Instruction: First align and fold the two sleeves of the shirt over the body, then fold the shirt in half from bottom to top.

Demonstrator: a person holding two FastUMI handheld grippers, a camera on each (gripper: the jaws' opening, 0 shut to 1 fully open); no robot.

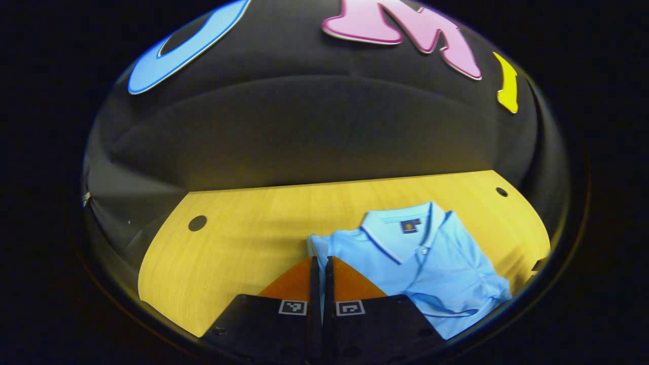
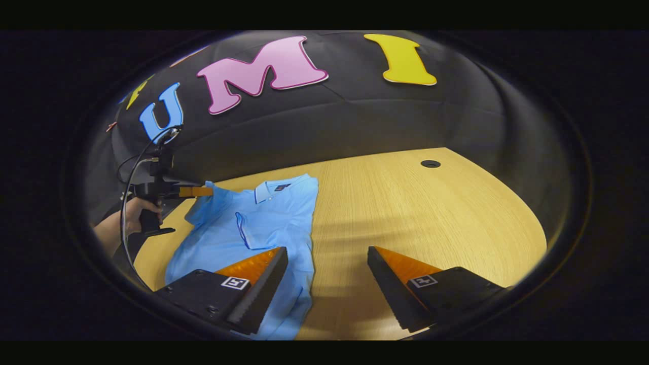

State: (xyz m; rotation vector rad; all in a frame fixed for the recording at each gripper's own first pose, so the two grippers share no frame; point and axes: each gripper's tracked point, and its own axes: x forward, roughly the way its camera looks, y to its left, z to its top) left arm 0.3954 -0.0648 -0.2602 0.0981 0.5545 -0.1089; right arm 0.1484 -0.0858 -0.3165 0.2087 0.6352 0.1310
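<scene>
Left gripper view first: the left gripper (image 1: 321, 263) is seen with its fingers drawn together, only a thin slit between them, at the near left edge of the light blue shirt (image 1: 421, 263). A sliver of blue cloth appears in that slit, so the fabric is judged to be pinched there, at the shoulder or sleeve corner. From this side the shirt is spread away to the right of the fingers, collar (image 1: 405, 228) toward the booth wall, on the wooden surface (image 1: 243, 253).

Over to the right gripper view: the right gripper (image 2: 327, 271) is held wide, nothing between its fingers, bare wood showing in the gap. The shirt (image 2: 253, 228) lies to the left of that gap, its long axis running from the collar (image 2: 276, 188) at the far end down to the hem at the near edge, and one finger (image 2: 258, 284) is seen over the shirt's near right side, though contact cannot be told. Farther off, the left gripper (image 2: 205, 191) is carried by a hand (image 2: 133, 213), its tips at the shirt's far left shoulder, where the cloth looks lifted and bunched.

The sleeve step is judged to be under way on the left side. The coming move is taken to turn on this: the sleeve must be carried rightward across the body, toward the right gripper, which stands nearer the hem.
</scene>
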